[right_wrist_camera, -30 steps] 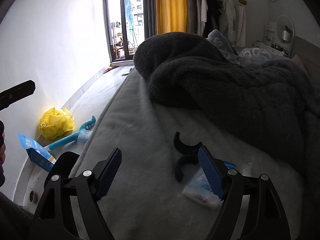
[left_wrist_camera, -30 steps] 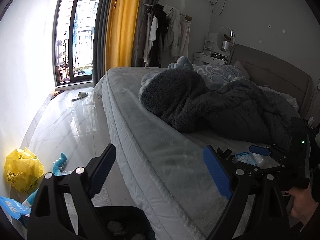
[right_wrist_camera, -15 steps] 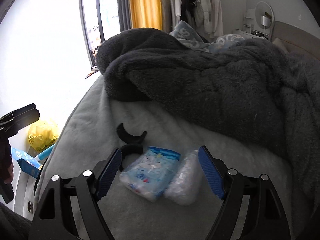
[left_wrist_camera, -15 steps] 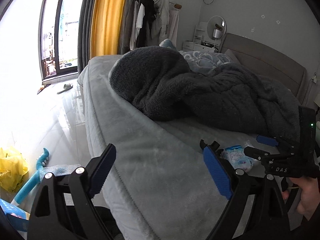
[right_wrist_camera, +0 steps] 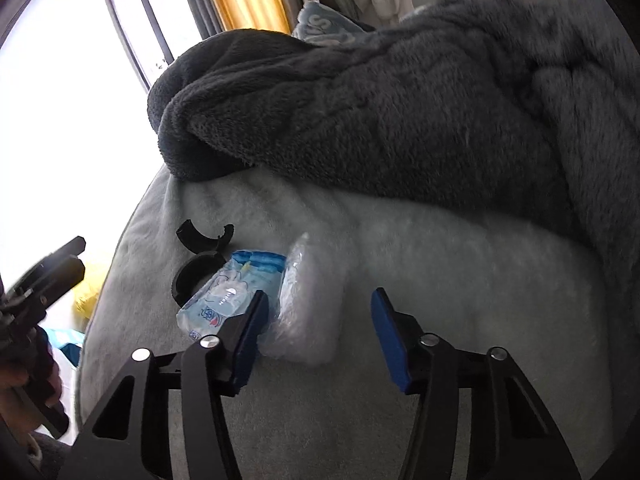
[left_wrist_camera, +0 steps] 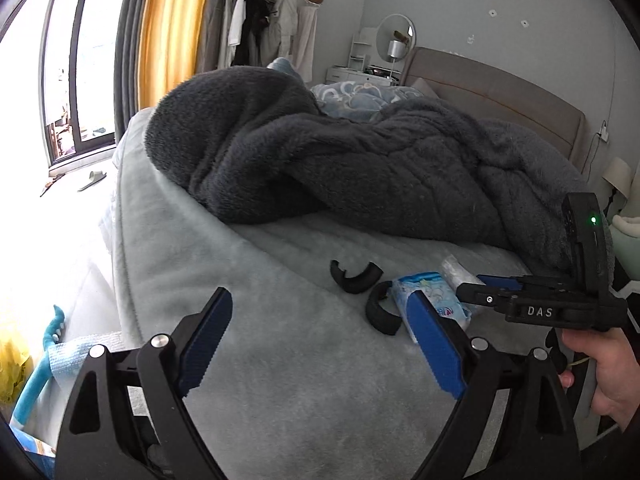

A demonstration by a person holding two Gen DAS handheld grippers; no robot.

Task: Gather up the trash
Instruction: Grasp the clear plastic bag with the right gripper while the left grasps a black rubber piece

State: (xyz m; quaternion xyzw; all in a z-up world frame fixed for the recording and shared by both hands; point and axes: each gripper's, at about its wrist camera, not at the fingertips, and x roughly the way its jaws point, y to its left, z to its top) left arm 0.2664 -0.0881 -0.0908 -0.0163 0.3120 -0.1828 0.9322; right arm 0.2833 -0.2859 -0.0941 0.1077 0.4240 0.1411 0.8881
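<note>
A blue tissue packet and a clear plastic wrapper lie side by side on the pale grey bed. Two black curved plastic pieces lie just left of them. My right gripper is open, low over the bed, with the clear wrapper partly between its fingers. My left gripper is open and empty above the bed's near part. In the left wrist view the packet, the black pieces and the right gripper lie to the right.
A dark grey fleece blanket is heaped across the bed behind the trash. On the floor at left are a yellow bag, a teal tool and a slipper. The headboard is at the back right.
Both grippers have moved forward and up over the bed. The right gripper has closed in on the packet and wrapper, and the wrapper now lies between its open fingers.
</note>
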